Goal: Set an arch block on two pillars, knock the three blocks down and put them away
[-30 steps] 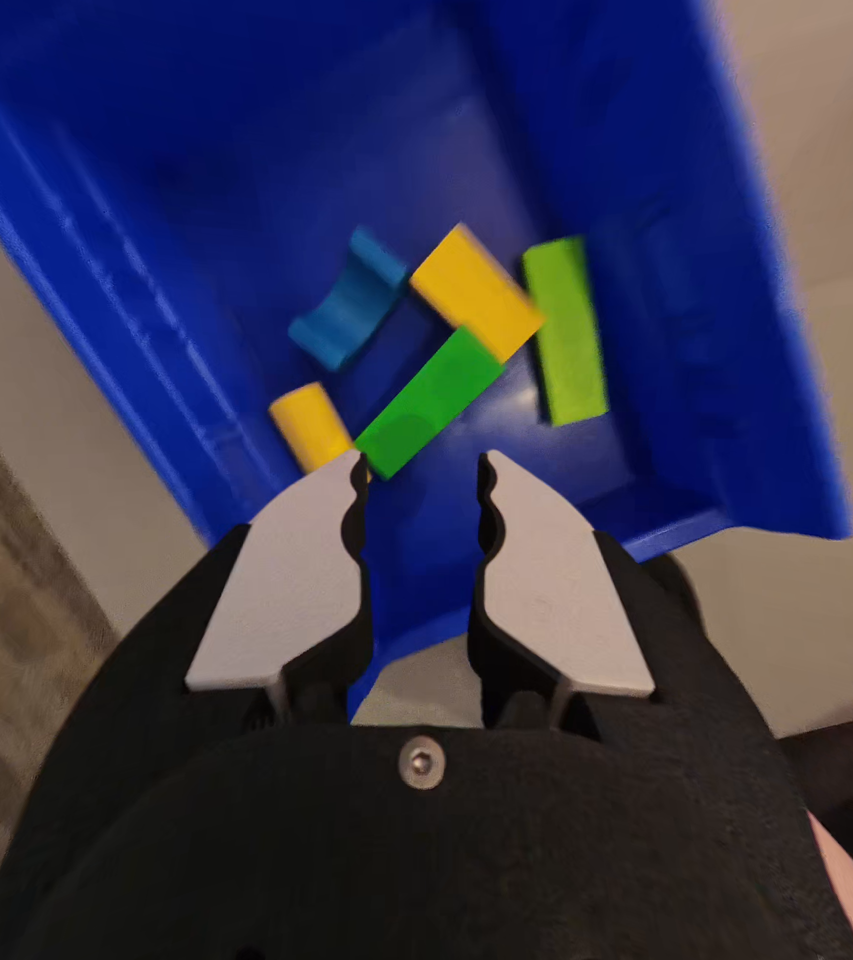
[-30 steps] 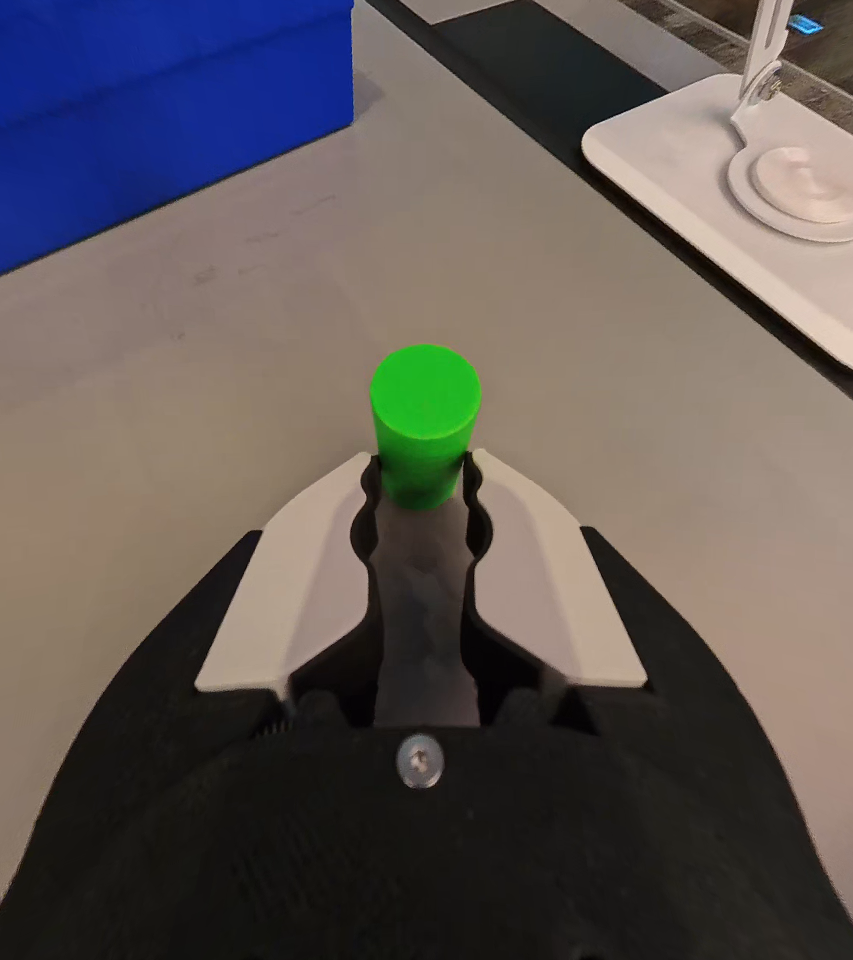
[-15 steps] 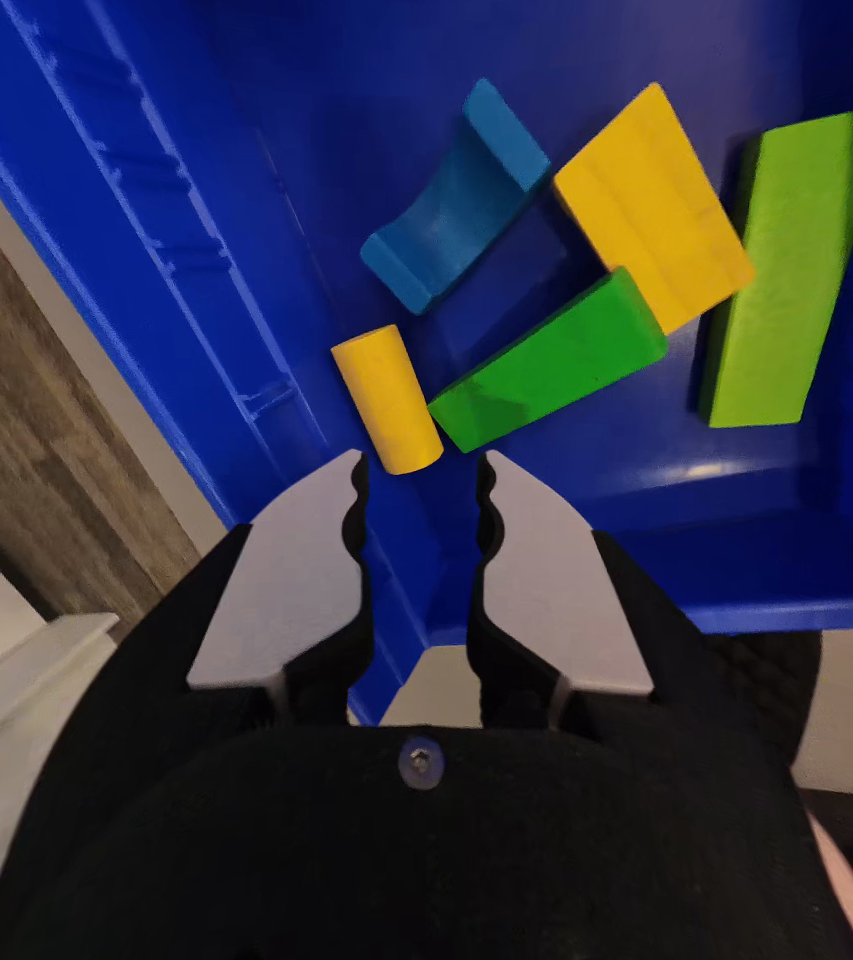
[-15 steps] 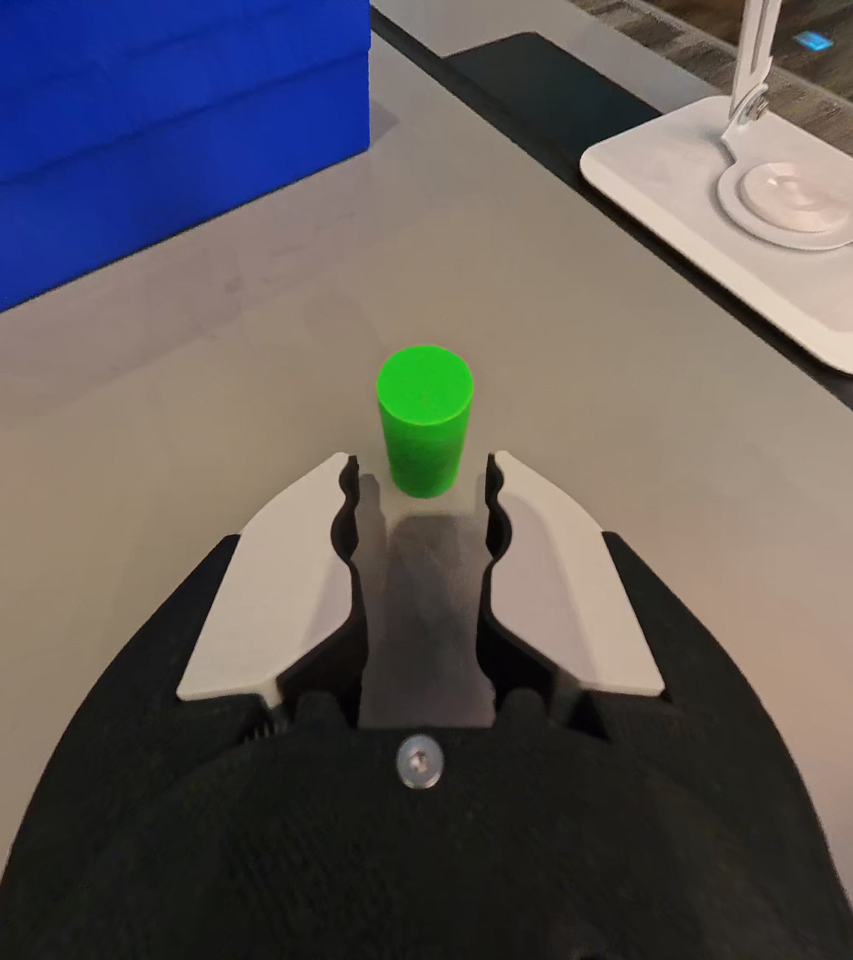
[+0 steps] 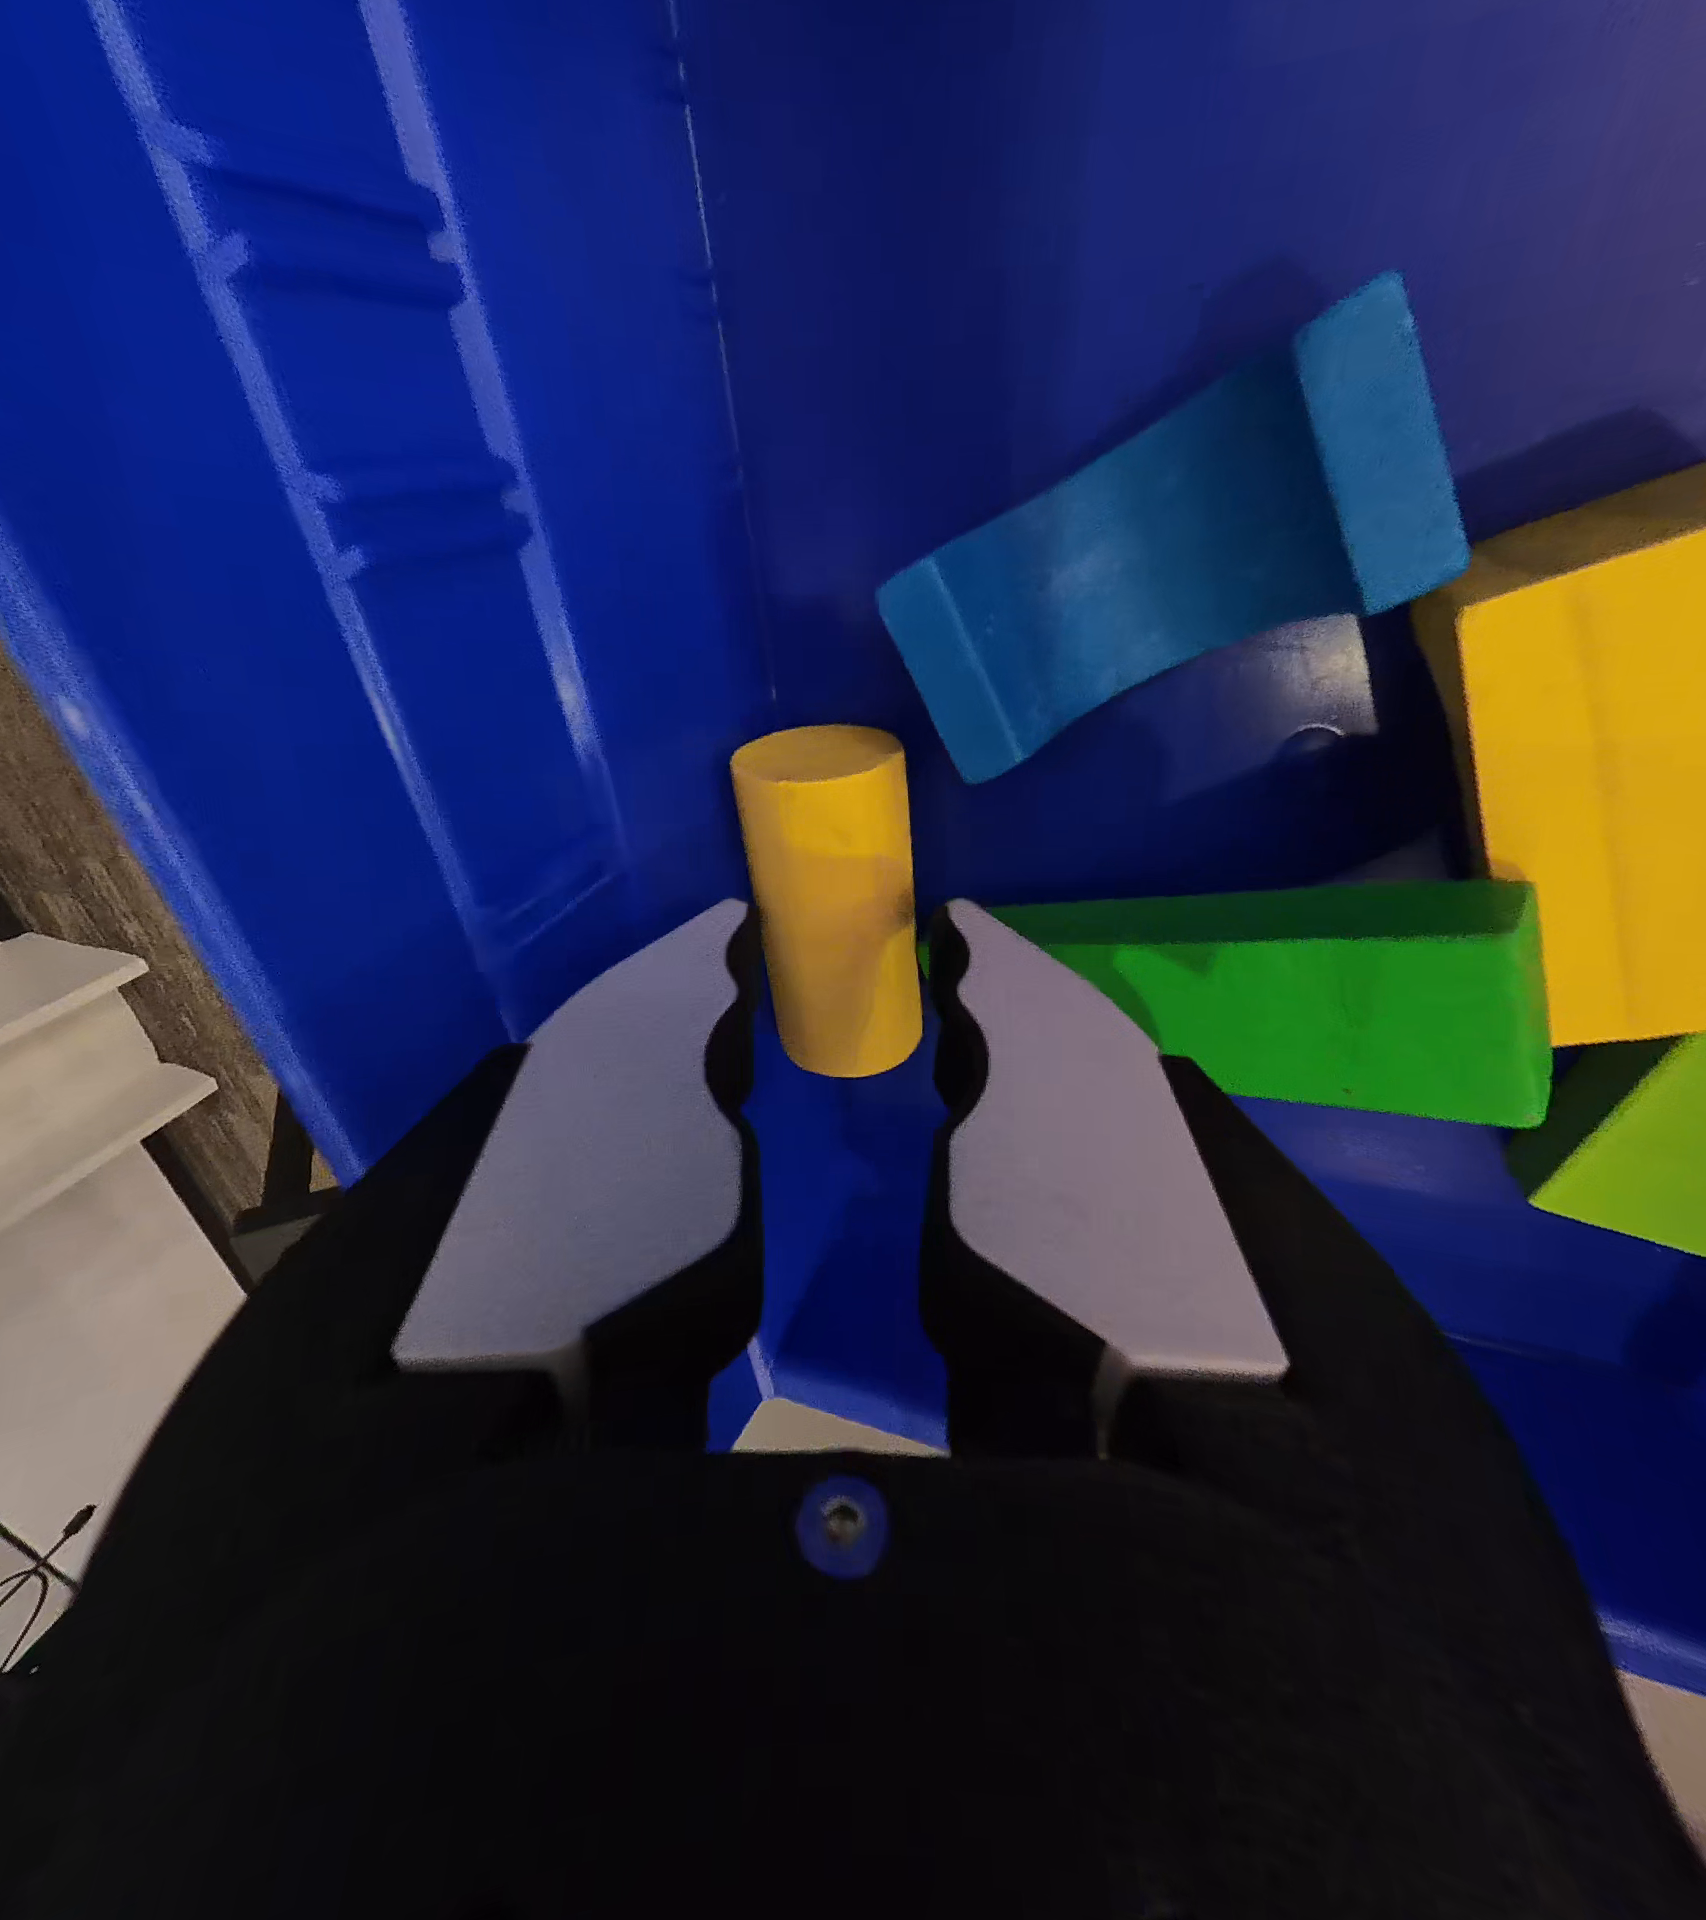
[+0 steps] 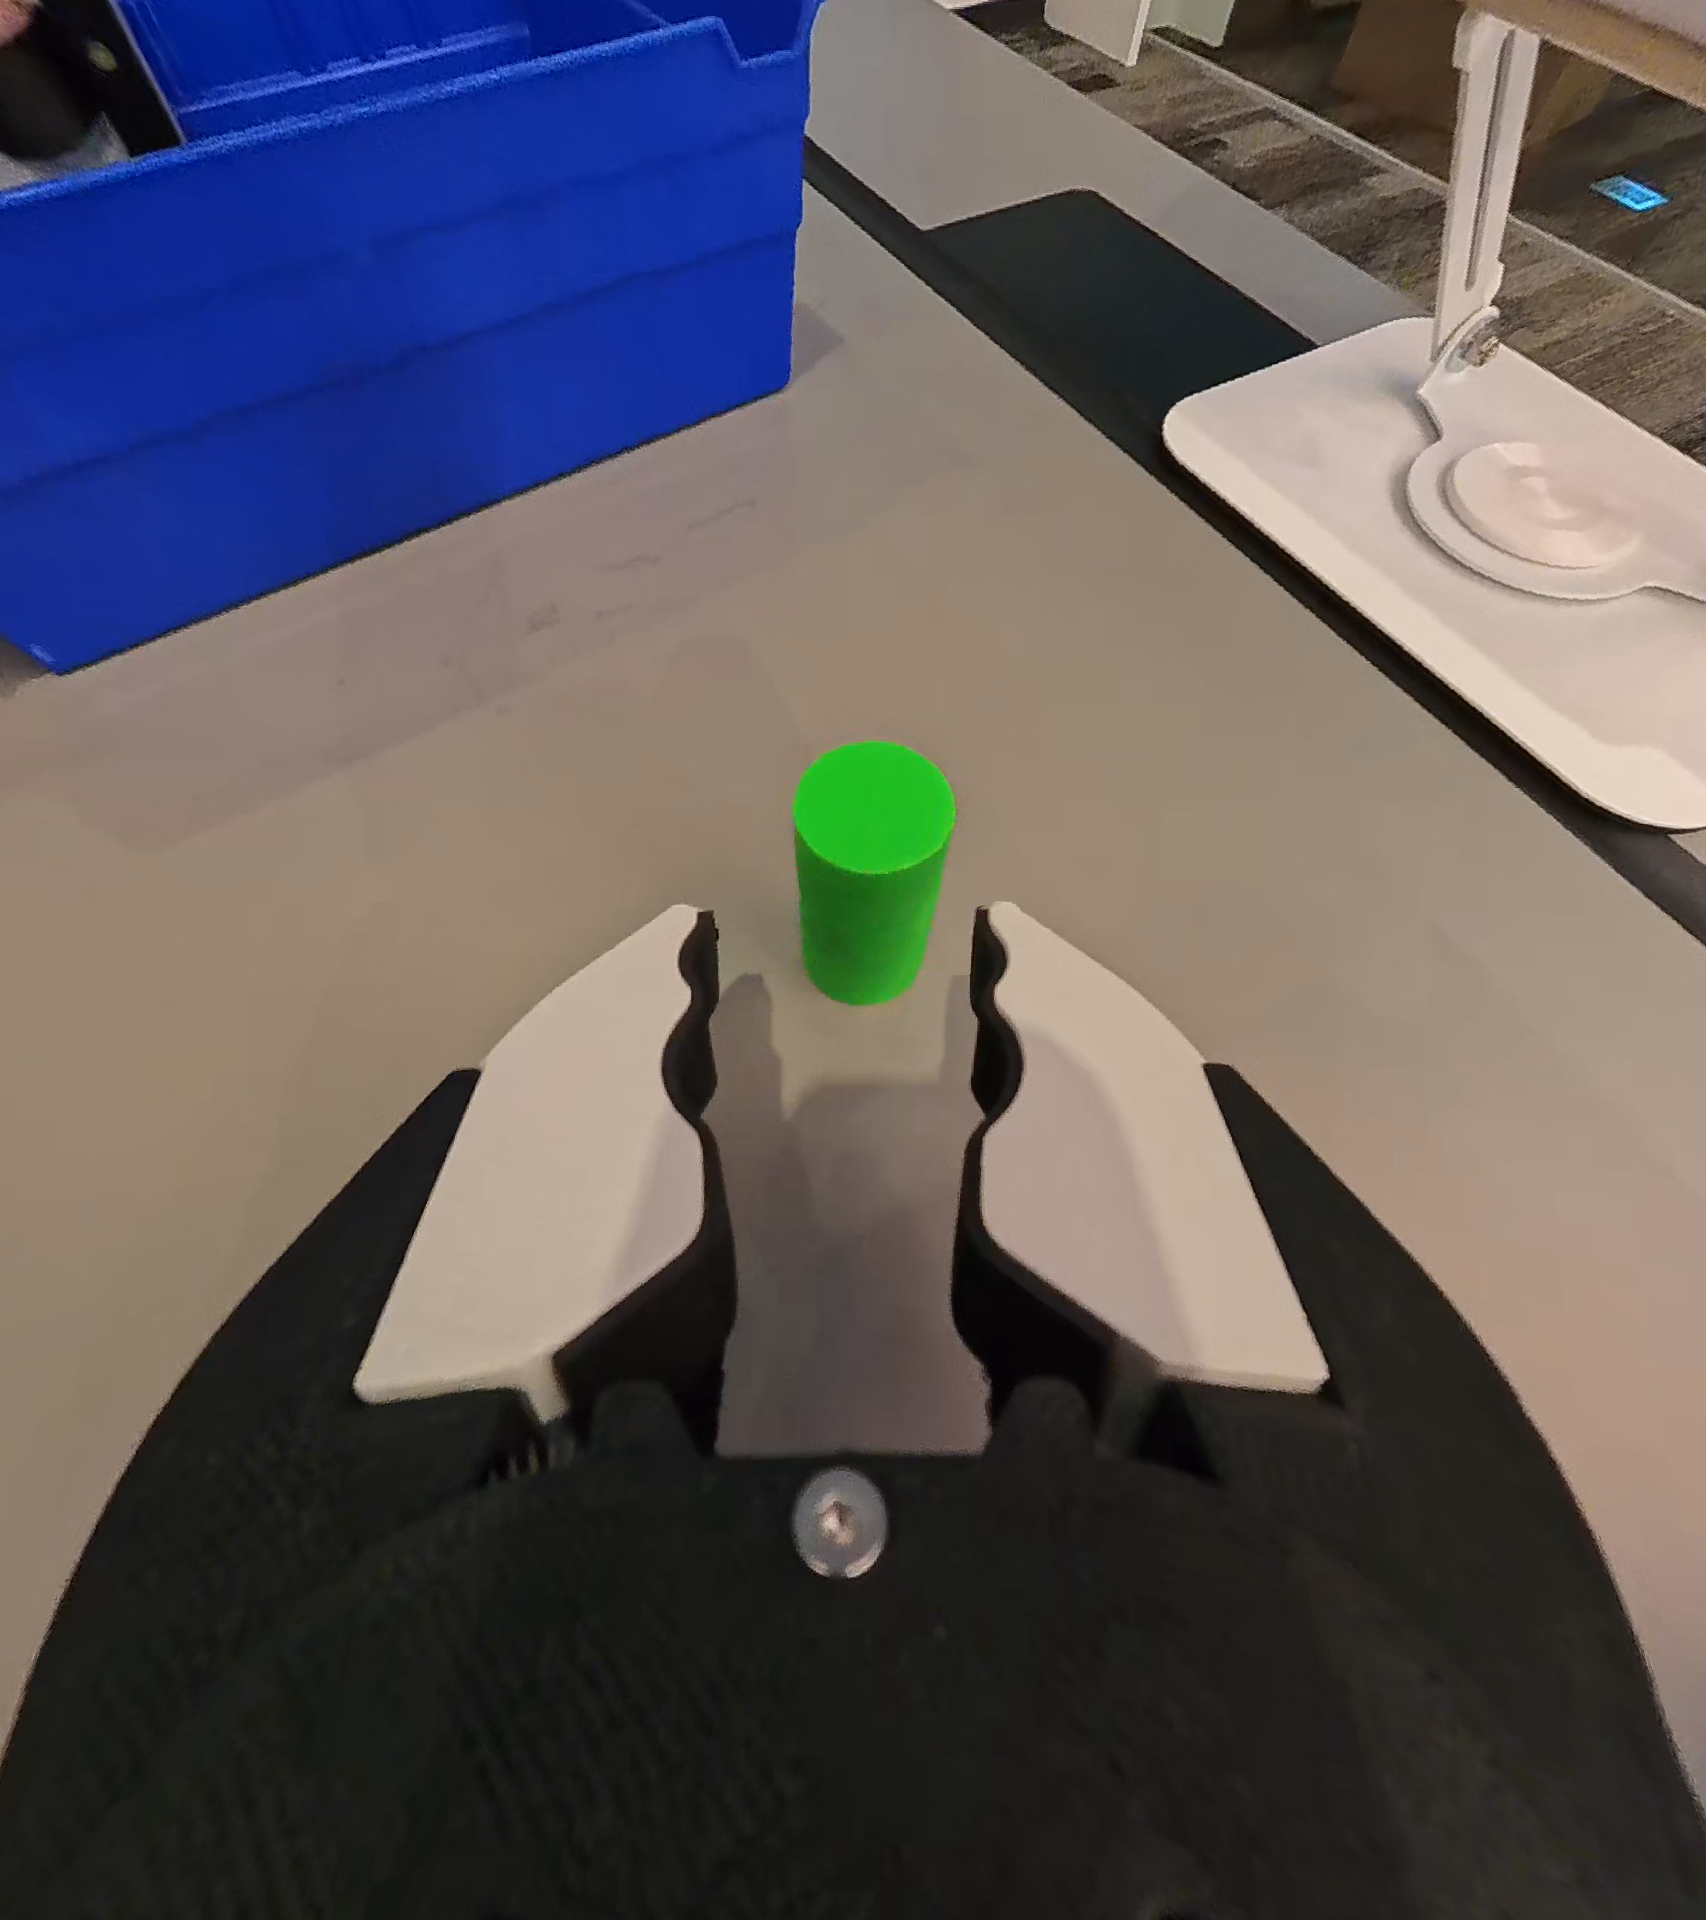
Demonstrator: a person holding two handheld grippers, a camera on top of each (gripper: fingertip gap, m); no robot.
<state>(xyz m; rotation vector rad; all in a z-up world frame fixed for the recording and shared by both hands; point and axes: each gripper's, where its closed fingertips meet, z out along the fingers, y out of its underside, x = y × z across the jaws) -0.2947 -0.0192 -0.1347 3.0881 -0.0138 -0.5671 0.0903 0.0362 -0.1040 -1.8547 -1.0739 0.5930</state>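
L gripper (image 5: pixel 836 914) inside blue bin (image 5: pixel 413 436), jaws narrowly parted astride yellow cylinder (image 5: pixel 833 904), not yet clamped; best closed mid-length, square to axis, then lifted clear of green block (image 5: pixel 1327 997) just beside. Farther in bin: blue arch block (image 5: pixel 1171 561), yellow block (image 5: pixel 1649 810), lime block (image 5: pixel 1680 1153). R gripper (image 6: pixel 844 920) spread, empty, w/ green cylinder (image 6: pixel 870 878) upright on grey surface (image 6: pixel 1192 831), released.

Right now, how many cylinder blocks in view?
2. Yellow cylinder lies in the blue bin, between the open left gripper's fingertips. Green cylinder stands upright on the table. More may be hidden.
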